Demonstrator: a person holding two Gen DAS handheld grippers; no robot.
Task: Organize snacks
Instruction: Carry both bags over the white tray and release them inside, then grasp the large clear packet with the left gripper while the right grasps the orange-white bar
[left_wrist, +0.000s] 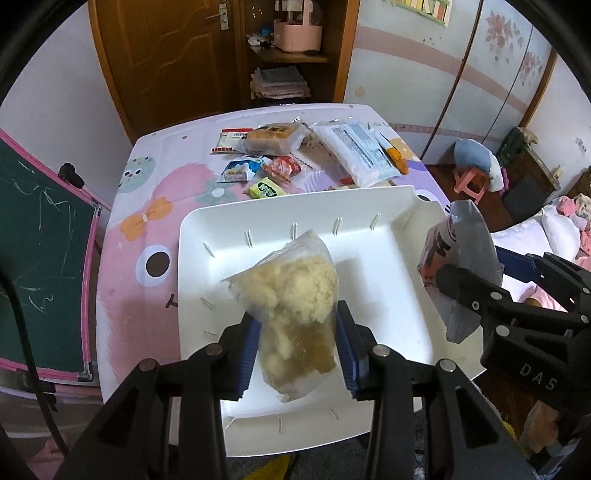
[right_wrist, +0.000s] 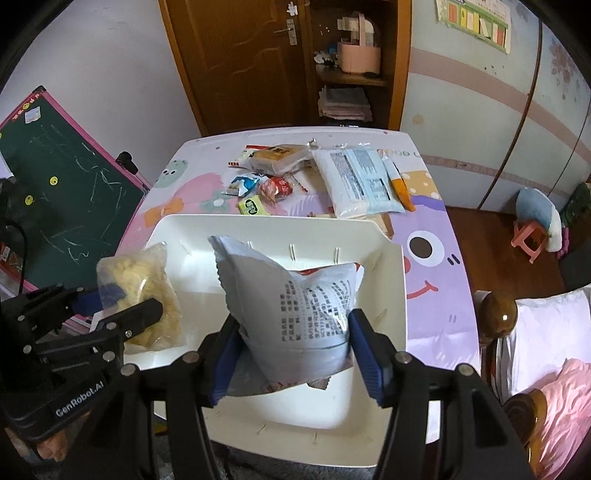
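My left gripper (left_wrist: 301, 347) is shut on a clear bag of yellow puffed snack (left_wrist: 295, 295) and holds it above the white bin (left_wrist: 207, 236). My right gripper (right_wrist: 291, 354) is shut on a white-grey printed snack bag (right_wrist: 295, 295) and holds it above the same bin (right_wrist: 384, 288). Each gripper shows in the other view: the right one (left_wrist: 476, 295) with its bag (left_wrist: 458, 251), the left one (right_wrist: 122, 314) with the puffed snack bag (right_wrist: 147, 280). Several loose snack packets (left_wrist: 280, 166) lie on the table beyond the bin.
The table (left_wrist: 147, 229) has a pink and purple cartoon cover. A large white packet (right_wrist: 354, 181) and an orange tube (right_wrist: 399, 184) lie at the far right. A chalkboard (left_wrist: 40, 236) stands left, a bed (right_wrist: 546, 369) right, a wooden door and shelf behind.
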